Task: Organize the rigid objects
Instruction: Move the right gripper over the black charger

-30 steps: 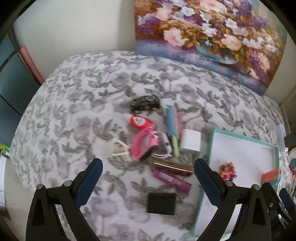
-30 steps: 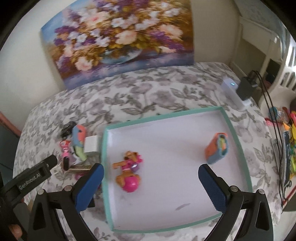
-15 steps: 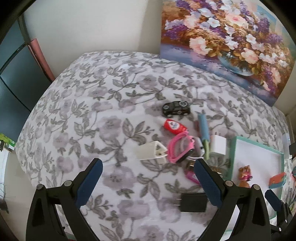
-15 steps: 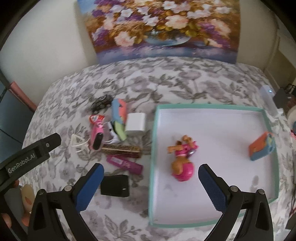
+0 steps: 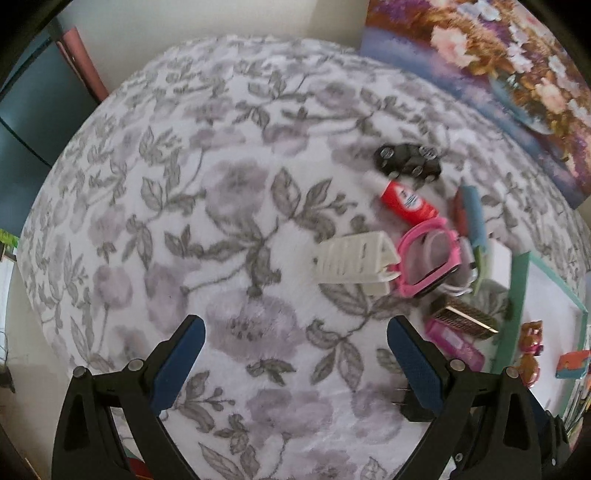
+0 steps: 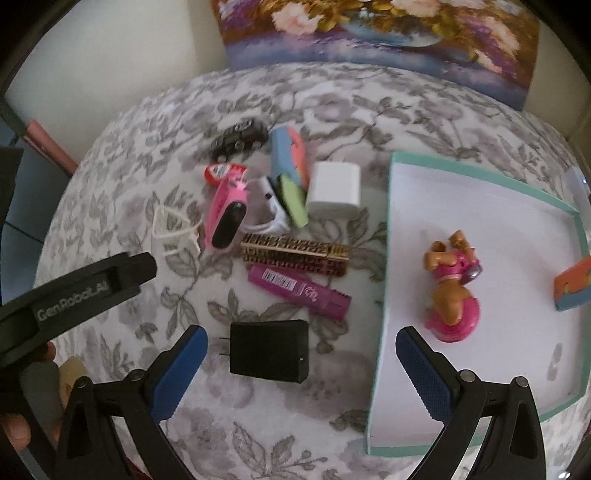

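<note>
— Where are the two grippers?

— Both hang above the flowered cloth [image 6: 332, 103]. The right gripper [image 6: 301, 363] has its blue fingers spread wide with nothing between them, and the black charger [image 6: 269, 350] lies on the cloth in the gap below. The left gripper [image 5: 295, 349] is spread just as wide over bare cloth, also empty; a hand [image 6: 22, 413] grips its handle at the left edge of the right wrist view.

— And the loose things?

— Clustered left of the tray [image 6: 480, 184]. Farthest back is a black toy car [image 6: 240, 138], then a small red tube [image 6: 223, 172], a pink watch [image 6: 227, 214], a white clip [image 5: 354, 260] at the left edge of the pile, a blue and orange case [image 6: 288, 157] and a white cube charger [image 6: 334, 192]. Nearer the camera, a gold comb [image 6: 295, 254] lies just beside a purple tube [image 6: 299, 291], roughly parallel (whether they touch is hard to say).

— What is in the tray?

— A toy dog [image 6: 450, 284] on a pink base, near the middle, and an orange and blue block [image 6: 574, 286] against the right side, well apart from it.

— Anything behind?

— A flower painting [image 6: 388, 33] leans against the wall.
</note>
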`<state>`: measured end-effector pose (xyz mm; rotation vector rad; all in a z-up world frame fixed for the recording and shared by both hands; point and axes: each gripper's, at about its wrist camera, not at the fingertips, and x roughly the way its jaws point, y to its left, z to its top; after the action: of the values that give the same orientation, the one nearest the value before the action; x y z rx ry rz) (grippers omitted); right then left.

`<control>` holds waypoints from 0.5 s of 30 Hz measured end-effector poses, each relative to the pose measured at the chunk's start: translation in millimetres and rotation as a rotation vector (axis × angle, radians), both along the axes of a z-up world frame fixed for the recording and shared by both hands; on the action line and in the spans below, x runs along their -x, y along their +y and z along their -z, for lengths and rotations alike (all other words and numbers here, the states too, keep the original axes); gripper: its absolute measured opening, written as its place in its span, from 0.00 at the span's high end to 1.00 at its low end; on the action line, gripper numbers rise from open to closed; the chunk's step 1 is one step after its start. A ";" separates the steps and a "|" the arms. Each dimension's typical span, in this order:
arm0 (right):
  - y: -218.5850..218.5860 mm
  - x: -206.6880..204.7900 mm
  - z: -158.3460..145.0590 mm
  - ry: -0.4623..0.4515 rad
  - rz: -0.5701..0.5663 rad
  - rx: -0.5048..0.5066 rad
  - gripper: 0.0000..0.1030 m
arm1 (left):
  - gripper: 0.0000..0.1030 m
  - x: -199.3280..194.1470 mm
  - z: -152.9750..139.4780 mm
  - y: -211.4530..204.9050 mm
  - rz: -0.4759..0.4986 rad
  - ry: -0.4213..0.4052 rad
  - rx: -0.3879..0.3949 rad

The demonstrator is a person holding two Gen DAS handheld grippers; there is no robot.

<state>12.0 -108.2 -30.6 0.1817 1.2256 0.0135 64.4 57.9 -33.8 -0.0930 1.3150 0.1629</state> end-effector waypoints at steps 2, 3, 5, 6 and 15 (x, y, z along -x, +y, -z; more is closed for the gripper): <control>5.1 -0.8 4.1 0.008 -0.014 0.003 0.00 | 0.04 -0.6 7.3 -1.4 0.007 0.023 -0.011; 6.7 -1.4 5.5 0.012 -0.018 0.001 0.00 | 0.04 -0.5 12.1 -2.6 0.013 0.037 -0.018; 10.3 -2.1 9.8 0.023 -0.026 0.002 0.00 | 0.04 -0.2 16.9 -2.6 0.011 0.050 -0.018; 11.4 -2.2 10.9 0.026 -0.028 0.005 0.00 | 0.04 0.0 19.5 -2.1 0.007 0.057 -0.016; 18.3 -8.4 24.2 0.063 -0.047 0.016 0.00 | 0.04 0.6 36.9 6.8 -0.033 0.094 -0.013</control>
<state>20.4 -89.9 -54.8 0.1401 1.2926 0.0395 63.8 64.7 -70.6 -0.0971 1.4066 0.2062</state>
